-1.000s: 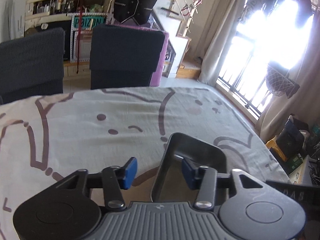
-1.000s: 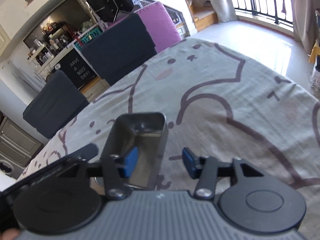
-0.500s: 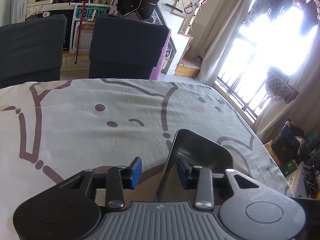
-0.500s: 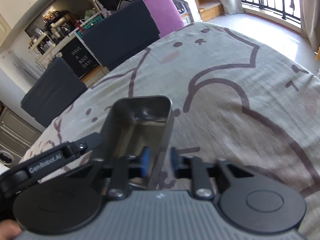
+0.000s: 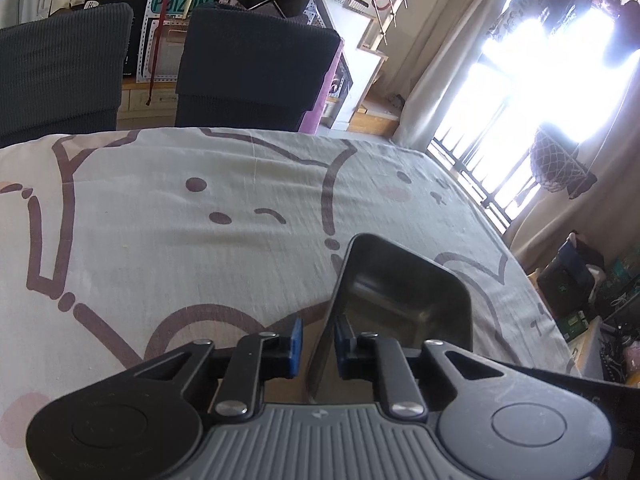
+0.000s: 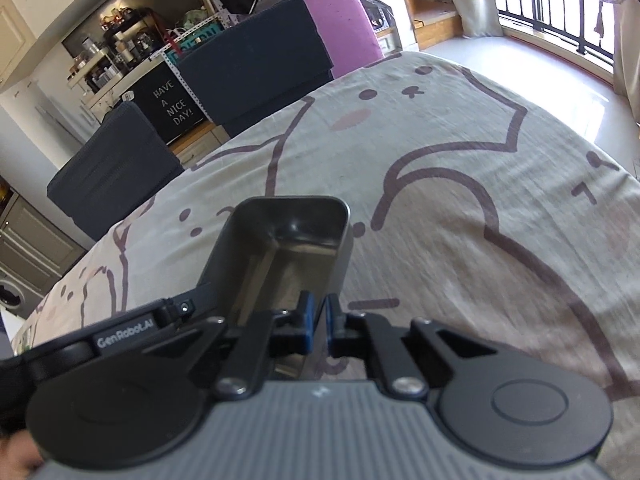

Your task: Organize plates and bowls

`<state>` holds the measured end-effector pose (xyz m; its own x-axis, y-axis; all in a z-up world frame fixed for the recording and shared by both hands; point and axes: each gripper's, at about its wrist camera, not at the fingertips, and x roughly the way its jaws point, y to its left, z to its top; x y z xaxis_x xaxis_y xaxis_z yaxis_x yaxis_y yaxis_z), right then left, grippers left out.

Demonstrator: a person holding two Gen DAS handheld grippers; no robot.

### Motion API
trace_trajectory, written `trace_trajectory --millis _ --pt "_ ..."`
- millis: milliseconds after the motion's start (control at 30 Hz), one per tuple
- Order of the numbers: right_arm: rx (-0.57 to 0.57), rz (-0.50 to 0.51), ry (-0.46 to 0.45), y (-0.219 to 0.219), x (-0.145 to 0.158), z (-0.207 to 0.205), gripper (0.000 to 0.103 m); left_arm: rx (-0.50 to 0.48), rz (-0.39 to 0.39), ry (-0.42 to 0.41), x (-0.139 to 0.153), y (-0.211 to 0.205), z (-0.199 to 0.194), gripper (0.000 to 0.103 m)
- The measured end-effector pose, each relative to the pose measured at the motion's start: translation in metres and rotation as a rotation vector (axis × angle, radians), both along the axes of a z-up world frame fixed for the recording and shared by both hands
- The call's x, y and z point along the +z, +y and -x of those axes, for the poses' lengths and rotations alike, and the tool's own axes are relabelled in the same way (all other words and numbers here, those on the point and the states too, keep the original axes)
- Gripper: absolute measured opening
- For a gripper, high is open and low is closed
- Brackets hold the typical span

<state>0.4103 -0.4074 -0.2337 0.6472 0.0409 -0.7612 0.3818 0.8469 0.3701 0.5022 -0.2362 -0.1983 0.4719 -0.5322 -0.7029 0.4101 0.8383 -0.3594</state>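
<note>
A dark metal rectangular tray (image 5: 416, 292) lies on the table, near me. My left gripper (image 5: 319, 344) straddles the tray's left wall. Its jaws are closing, the right pad lies against the wall and a small gap shows at the left pad. In the right wrist view the same tray (image 6: 288, 240) has its right wall pinched between the blue pads of my right gripper (image 6: 319, 322), which is shut on it. The tray's inside holds nothing.
A grey cloth with a brown cat print (image 5: 200, 240) covers the table. Two dark chairs (image 5: 256, 76) (image 5: 60, 68) stand at the far edge, one with a purple cover (image 6: 340, 36). Bright windows and clutter are off to the right. A hand (image 6: 16, 456) shows at the lower left.
Both grippers have narrowed around the tray's side walls. The right one went from wide to shut on the right wall; the left one has drawn in around the left wall.
</note>
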Motion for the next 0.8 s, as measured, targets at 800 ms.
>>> trace_trajectory --millis 800 --pt "0.079 0.167 0.014 0.018 -0.002 -0.011 0.006 0.015 0.006 0.057 0.001 0.000 -0.001 0.007"
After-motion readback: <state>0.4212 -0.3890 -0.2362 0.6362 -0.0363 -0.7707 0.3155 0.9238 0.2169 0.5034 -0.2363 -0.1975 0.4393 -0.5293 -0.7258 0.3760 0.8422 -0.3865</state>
